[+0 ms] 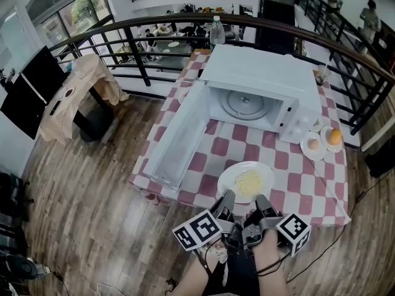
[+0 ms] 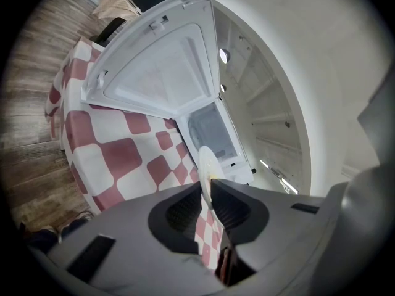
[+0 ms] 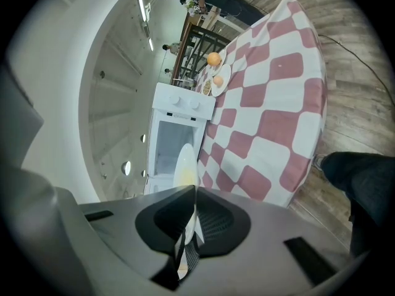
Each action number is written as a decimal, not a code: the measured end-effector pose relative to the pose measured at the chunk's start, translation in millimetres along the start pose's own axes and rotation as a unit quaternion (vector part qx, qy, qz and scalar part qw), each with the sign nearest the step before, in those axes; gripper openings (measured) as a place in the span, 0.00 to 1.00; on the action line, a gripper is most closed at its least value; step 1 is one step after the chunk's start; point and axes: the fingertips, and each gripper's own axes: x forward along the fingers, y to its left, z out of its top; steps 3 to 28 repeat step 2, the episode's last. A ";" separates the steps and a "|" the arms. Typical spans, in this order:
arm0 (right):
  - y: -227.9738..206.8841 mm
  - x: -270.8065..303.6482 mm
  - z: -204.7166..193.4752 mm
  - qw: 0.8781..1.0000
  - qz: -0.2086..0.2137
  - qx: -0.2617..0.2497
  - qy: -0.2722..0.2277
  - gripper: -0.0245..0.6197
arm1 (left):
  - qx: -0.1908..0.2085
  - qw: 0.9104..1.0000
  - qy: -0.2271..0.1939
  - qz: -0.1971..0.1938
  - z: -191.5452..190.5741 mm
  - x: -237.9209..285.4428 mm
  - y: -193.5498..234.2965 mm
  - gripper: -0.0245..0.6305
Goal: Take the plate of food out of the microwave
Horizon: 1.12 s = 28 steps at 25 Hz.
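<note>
The white plate of yellow food (image 1: 245,181) is outside the microwave (image 1: 262,85), low over the checkered table's front part. I cannot tell whether it rests on the cloth. My left gripper (image 1: 227,201) is shut on the plate's near rim at the left, and my right gripper (image 1: 262,203) is shut on that rim at the right. In the left gripper view the plate (image 2: 207,162) shows edge-on, pinched in the left gripper (image 2: 208,187). The right gripper view shows the plate (image 3: 185,162) the same way, held in the right gripper (image 3: 192,193). The microwave's cavity holds only its turntable (image 1: 247,105).
The microwave door (image 1: 179,134) hangs wide open to the left, reaching toward the table's front-left corner. Two small plates, one with an egg (image 1: 313,144) and one with an orange (image 1: 334,137), sit right of the microwave. A bottle (image 1: 216,32) stands behind it, by a dark railing (image 1: 154,23).
</note>
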 end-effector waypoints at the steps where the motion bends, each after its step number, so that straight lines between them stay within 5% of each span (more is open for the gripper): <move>1: 0.2 0.2 -0.5 1.000 0.000 0.001 0.000 0.07 | 0.000 1.000 0.000 0.000 0.5 -0.1 0.1 0.15; 28: 0.4 0.3 -0.9 1.000 0.000 0.001 0.000 0.07 | 0.000 1.000 0.001 0.000 0.9 -0.2 0.2 0.15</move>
